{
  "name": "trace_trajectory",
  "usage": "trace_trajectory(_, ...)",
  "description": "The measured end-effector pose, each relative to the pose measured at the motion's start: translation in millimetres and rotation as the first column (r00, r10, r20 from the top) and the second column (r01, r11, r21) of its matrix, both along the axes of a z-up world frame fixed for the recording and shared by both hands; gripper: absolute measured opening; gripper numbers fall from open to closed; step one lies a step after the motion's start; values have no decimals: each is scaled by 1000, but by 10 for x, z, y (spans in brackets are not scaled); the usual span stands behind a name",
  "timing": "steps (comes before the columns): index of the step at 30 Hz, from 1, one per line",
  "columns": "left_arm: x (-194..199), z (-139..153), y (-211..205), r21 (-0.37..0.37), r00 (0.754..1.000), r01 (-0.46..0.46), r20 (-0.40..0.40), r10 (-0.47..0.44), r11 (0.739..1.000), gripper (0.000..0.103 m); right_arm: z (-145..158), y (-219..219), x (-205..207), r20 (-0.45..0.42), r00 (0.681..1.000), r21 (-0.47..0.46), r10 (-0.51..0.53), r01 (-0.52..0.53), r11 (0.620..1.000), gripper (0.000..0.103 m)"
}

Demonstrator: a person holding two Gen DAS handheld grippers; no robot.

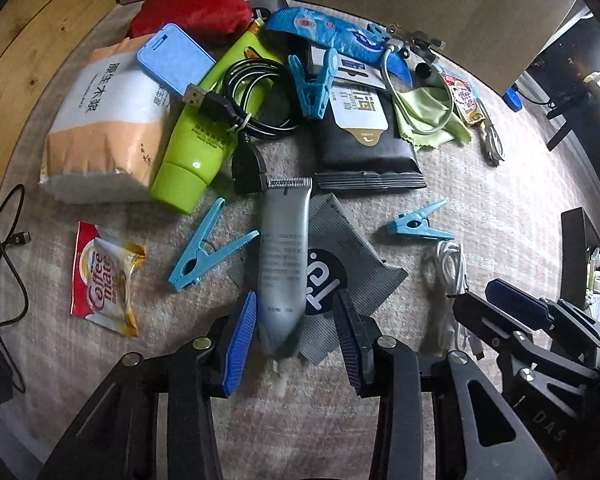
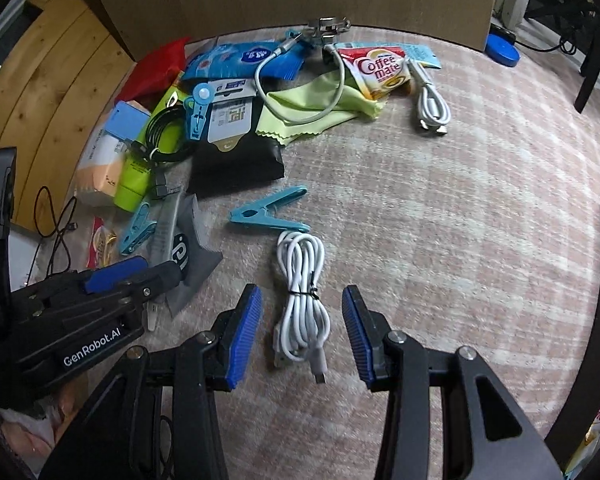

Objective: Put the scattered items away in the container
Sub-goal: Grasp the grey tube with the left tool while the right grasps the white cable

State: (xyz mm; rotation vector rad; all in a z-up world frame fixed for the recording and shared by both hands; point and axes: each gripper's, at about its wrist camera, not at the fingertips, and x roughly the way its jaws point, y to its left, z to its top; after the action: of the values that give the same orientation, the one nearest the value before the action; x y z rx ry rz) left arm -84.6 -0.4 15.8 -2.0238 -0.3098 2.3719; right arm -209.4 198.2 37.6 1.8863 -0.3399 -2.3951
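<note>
- Your left gripper (image 1: pixel 296 336) straddles the grey tube (image 1: pixel 284 256), fingers apart, pads not yet pressing.
- Your right gripper (image 2: pixel 302 334) brackets the white cable (image 2: pixel 302 300), fingers apart, lined up to pinch.

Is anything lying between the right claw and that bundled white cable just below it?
Nothing visible. The white cable lies on bare carpet between the open right claw pads, with nothing on top of it. The nearest blue clothespin sits beyond its far end.
</note>
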Motion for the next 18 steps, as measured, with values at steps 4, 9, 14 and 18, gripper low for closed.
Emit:
trace_trajectory(4,5,-50,-4,-11,1000,4,-5,-4,1000,33,-55,-42,-51,14,1000,7,3,-3,1000,42)
trace_trajectory(9,-23,-80,-94,-7,1000,1,-16,-1,1000,25,-121,-137,-116,35,999,19,17,-17,1000,41)
trace_trajectory(14,-45,-107,-210,17,1000,-3,-22,4,1000,24,-188,-211,-108,50,998,51,31,-34,998,35)
trace_trajectory(18,11,-109,-243,4,1000,-2,-31,2,1000,24,-187,-189,-90,50,998,61,32,-35,998,21)
